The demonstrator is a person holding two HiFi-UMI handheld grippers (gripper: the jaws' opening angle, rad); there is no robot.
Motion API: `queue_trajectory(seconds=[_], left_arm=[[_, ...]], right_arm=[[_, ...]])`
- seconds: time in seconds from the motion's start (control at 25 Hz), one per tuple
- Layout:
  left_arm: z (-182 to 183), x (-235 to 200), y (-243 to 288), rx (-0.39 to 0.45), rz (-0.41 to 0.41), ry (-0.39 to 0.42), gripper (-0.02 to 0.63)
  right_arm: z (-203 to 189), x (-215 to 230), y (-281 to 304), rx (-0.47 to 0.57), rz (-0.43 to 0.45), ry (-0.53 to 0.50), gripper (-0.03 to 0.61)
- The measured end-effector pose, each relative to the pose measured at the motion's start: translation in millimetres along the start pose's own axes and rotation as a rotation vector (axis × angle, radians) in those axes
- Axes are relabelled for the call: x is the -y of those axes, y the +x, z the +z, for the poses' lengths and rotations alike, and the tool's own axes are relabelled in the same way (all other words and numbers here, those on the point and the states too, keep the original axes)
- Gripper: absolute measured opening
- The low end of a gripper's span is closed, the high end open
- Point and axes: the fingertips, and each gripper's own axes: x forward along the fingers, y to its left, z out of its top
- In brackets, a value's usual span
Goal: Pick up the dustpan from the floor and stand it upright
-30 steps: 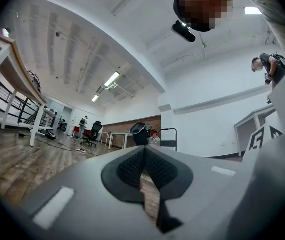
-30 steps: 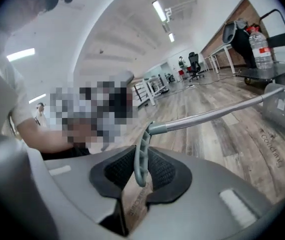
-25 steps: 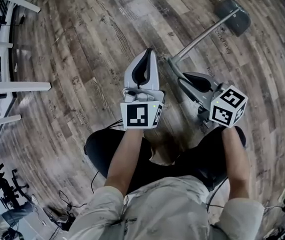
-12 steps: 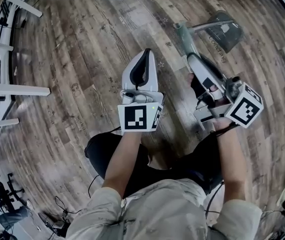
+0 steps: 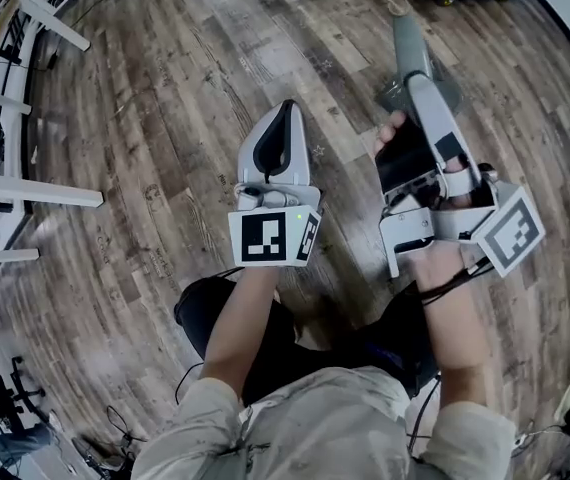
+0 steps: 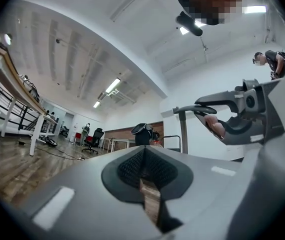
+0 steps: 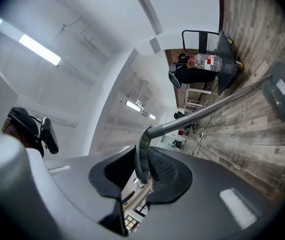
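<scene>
The dustpan has a long grey pole (image 7: 217, 106) with a grey-green grip (image 5: 405, 43) and a dark grey pan (image 7: 284, 90) that sits low by the wood floor. My right gripper (image 5: 412, 83) is shut on the grip (image 7: 142, 149), which runs between its black pads, and a hand holds it from behind. In the head view the pan (image 5: 452, 96) is mostly hidden below this gripper. My left gripper (image 5: 287, 108) hangs to the left, apart from the dustpan, shut with nothing between its pads (image 6: 143, 176). The left gripper view shows the right gripper (image 6: 232, 119) holding the grip.
White desk legs (image 5: 25, 183) line the left side of the wood floor. A black cart with bottles (image 7: 202, 64) stands at the far wall beyond the pan. Cables (image 5: 125, 418) lie near my feet. Another person (image 6: 270, 64) stands in the distance.
Both grippers have risen. The right one rolled and lifted the handle end, so the pole swung from lying across the floor to steeply raised, with the pan drawn in beneath it.
</scene>
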Motion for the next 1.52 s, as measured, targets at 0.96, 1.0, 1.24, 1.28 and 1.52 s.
queue_trajectory(seconds=[0.96, 1.0, 1.24, 1.28, 1.52], left_arm=[[139, 137, -10, 0.044, -0.067, 0.041, 0.019], [134, 153, -4, 0.045, -0.07, 0.045, 0.019], [108, 173, 10, 0.036, -0.073, 0.045, 0.02], [110, 172, 9, 0.035, -0.071, 0.043, 0.019], [125, 144, 3, 0.029, -0.065, 0.036, 0.018]], right_arm=[[137, -130, -76, 0.367, -0.062, 0.331, 0.084], [150, -125, -85, 0.366, -0.057, 0.33, 0.085], [165, -101, -97, 0.359, -0.034, 0.323, 0.095], [164, -103, -96, 0.357, -0.032, 0.318, 0.097], [145, -117, -79, 0.36, -0.041, 0.269, 0.15]])
